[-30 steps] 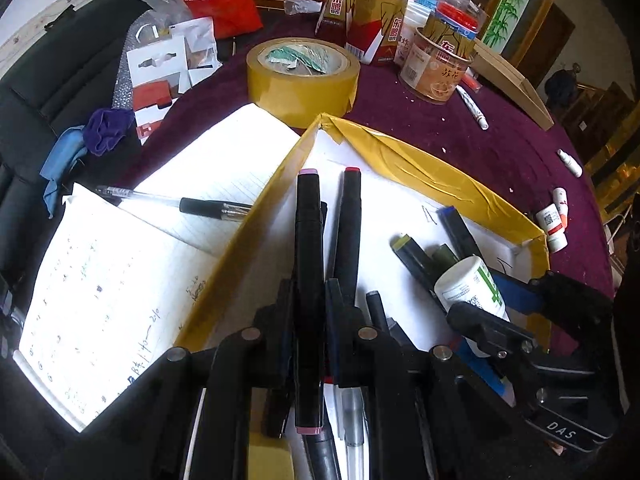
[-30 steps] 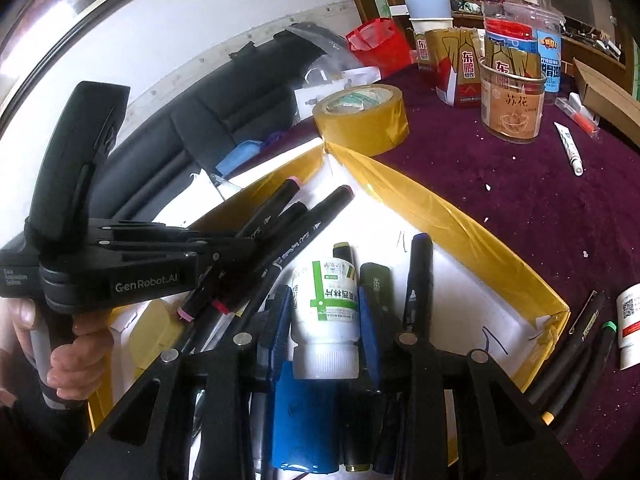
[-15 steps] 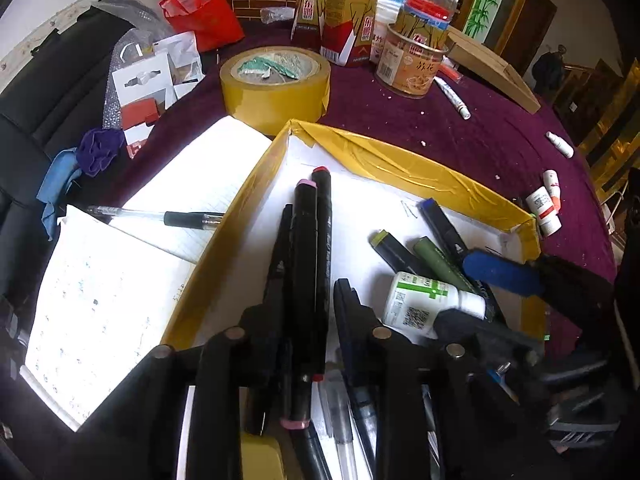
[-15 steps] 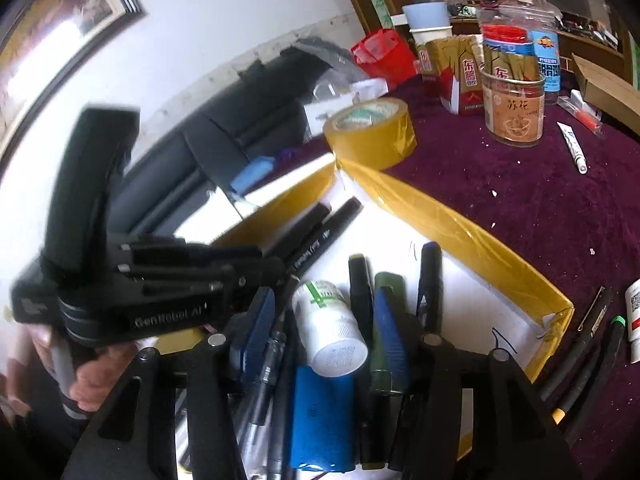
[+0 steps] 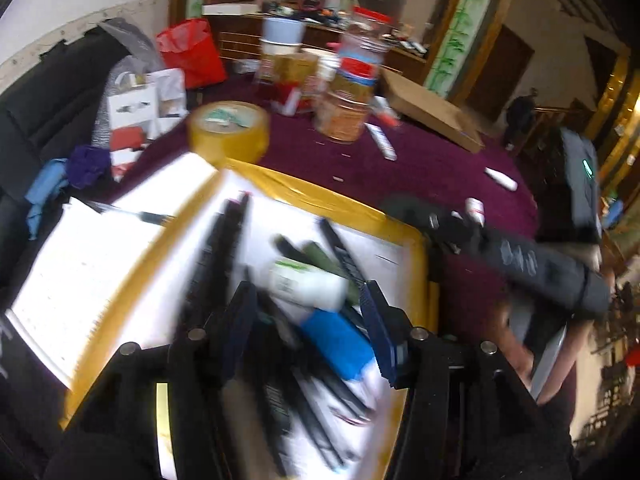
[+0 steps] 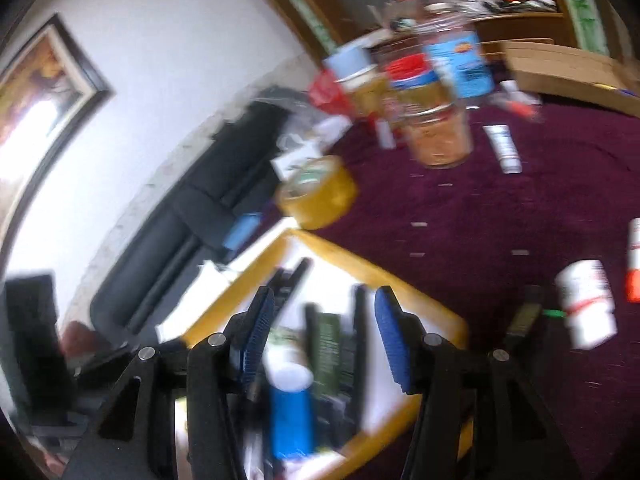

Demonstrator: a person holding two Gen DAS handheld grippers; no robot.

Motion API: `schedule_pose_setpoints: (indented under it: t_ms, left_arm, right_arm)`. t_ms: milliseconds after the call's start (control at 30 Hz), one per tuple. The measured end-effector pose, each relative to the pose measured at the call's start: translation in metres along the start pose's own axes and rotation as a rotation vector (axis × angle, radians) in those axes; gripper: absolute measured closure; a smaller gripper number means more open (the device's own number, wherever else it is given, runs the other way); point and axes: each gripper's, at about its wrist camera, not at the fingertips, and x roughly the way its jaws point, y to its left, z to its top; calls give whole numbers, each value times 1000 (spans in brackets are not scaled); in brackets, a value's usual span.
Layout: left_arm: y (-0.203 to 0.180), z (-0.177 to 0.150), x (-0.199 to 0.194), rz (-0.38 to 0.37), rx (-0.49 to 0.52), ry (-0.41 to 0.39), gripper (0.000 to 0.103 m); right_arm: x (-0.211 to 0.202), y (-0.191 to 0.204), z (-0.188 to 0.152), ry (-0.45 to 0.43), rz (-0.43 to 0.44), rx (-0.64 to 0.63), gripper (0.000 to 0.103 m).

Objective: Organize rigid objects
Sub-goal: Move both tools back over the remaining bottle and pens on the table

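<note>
Both grippers, left (image 5: 308, 320) and right (image 6: 326, 332), gape wide and empty over the yellow-taped tray (image 5: 348, 208), where slim black markers (image 5: 224, 240) and a white bottle (image 5: 306, 284) lie jumbled.

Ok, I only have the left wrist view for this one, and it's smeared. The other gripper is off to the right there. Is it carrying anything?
Observer: No. In the right wrist view the right gripper is open, with nothing between its blue pads.
Reviewer: And is anything lying outside the tray on that side? The gripper body blocks it for me.
Observer: Yes. A dark marker with a green tip lies on the purple cloth, just off the corner of the yellow-rimmed tray.
</note>
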Motion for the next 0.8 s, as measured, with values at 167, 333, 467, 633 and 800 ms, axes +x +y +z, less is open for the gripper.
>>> schedule_pose_setpoints:
  t_ms: [167, 333, 467, 633, 800]
  left_arm:
    - [-26, -14, -5, -49, 30, 5, 51]
    - [-41, -25, -8, -91, 11, 0, 51]
    - [-51, -33, -14, -81, 44, 5, 51]
    - [-60, -40, -15, -81, 59, 20, 51]
    - [-77, -43, -9, -90, 88, 39, 51]
  right_arm:
    - [-55, -43, 15, -32, -212, 38, 56]
    - [-46, -102, 19, 41, -315, 85, 56]
    - [-15, -133, 8, 114, -277, 167, 56]
    - [-4, -133, 1, 108, -350, 156, 71]
    - [-26, -133, -13, 146, -416, 161, 72]
